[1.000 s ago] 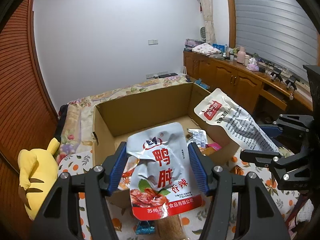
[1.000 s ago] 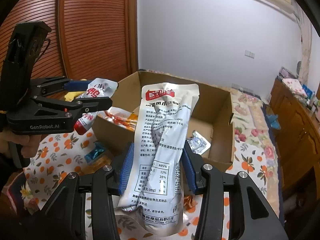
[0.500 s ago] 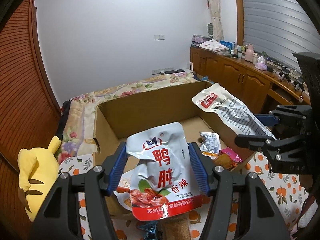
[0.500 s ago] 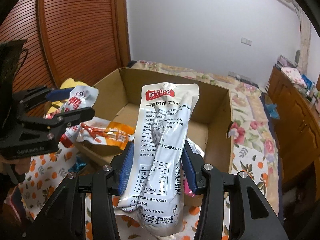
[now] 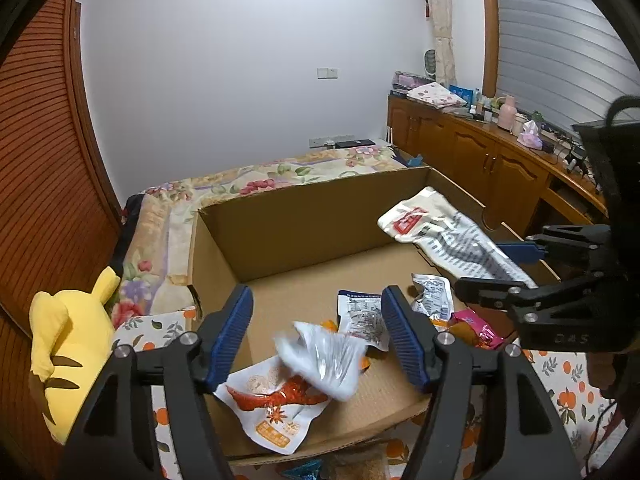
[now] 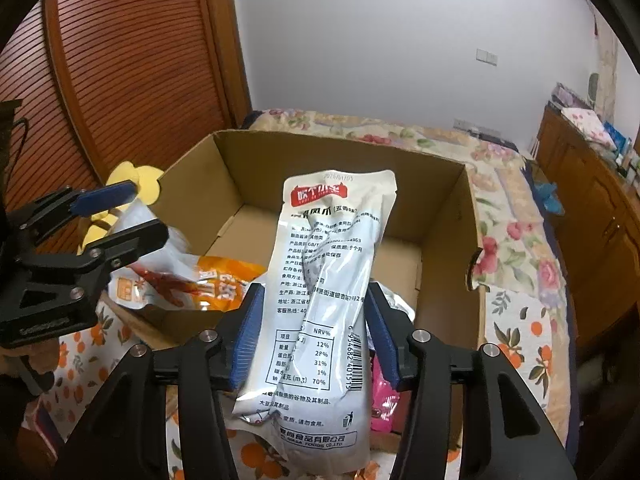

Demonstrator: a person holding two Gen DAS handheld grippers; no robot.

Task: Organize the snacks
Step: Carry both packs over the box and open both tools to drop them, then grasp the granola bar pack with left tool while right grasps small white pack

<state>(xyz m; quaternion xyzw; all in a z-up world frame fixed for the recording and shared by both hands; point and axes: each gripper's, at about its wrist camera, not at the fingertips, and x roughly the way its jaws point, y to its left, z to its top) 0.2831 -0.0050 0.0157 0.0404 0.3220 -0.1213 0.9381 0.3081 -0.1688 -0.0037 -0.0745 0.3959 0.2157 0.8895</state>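
An open cardboard box (image 5: pixel 304 224) sits on the bed; it also shows in the right wrist view (image 6: pixel 344 160). My left gripper (image 5: pixel 318 336) is open above its near edge. A silver duck snack pouch (image 5: pixel 324 360), blurred, is dropping free between the fingers into the box. My right gripper (image 6: pixel 312 336) is shut on a long white snack pouch (image 6: pixel 332 280), held over the box's right side; the pouch also shows in the left wrist view (image 5: pixel 448 236). An orange-and-white snack bag (image 5: pixel 276 412) and several small packets (image 5: pixel 432 300) lie in the box.
A yellow plush toy (image 5: pixel 68 344) lies left of the box. An orange-print cloth (image 6: pixel 520 344) covers the bed around the box. Wooden cabinets (image 5: pixel 492 160) with clutter run along the right. A wooden slatted wall (image 6: pixel 128 60) stands on the left.
My left gripper has opened and let go of the duck snack pouch, which is falling into the box. Both grippers have moved in over the box; the right still holds its pouch.
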